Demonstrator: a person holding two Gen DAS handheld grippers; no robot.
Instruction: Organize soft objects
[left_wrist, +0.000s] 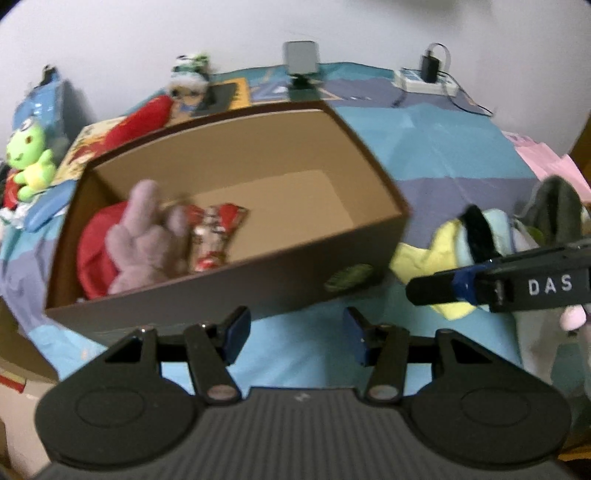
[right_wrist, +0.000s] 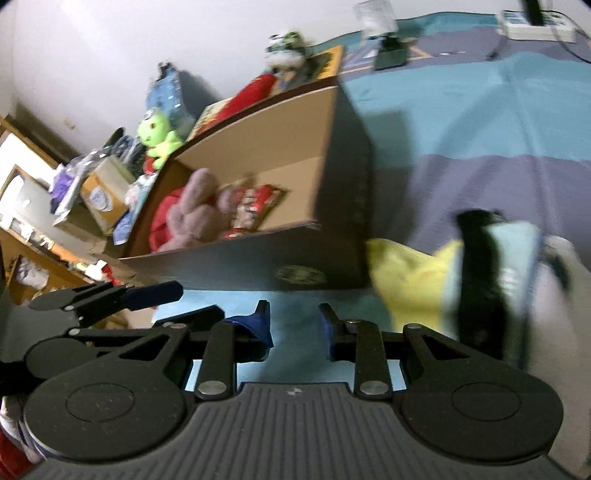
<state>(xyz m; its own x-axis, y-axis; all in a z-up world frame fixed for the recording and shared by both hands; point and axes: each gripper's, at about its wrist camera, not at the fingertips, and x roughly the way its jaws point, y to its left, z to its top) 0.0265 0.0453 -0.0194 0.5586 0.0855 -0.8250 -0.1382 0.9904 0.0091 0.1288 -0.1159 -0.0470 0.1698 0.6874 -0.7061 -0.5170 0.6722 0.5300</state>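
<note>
A brown cardboard box (left_wrist: 229, 236) sits open on a blue and purple patchwork cover (left_wrist: 424, 147), already holding a mauve plush rabbit (left_wrist: 147, 236), something red (left_wrist: 92, 247) beneath it, and a shiny red and silver toy (left_wrist: 210, 236); the right half of its floor is bare. Just beside the box's right corner lies a heap of soft things still to be put away, led by a yellow, pale blue and black plush (right_wrist: 443, 280). The left gripper (left_wrist: 295, 332) hovers low before the box's near wall, fingers spread apart and holding nothing. The right gripper (right_wrist: 295, 325) is likewise parted and empty, facing the gap between box and heap. Both views are motion-blurred, so the tools seem to be moving quickly. The likely trouble: the heap is loose and floppy, so a pinch may catch only a fold and the toy could slip free on the way, or a fast sweep could knock the light box askew.
</note>
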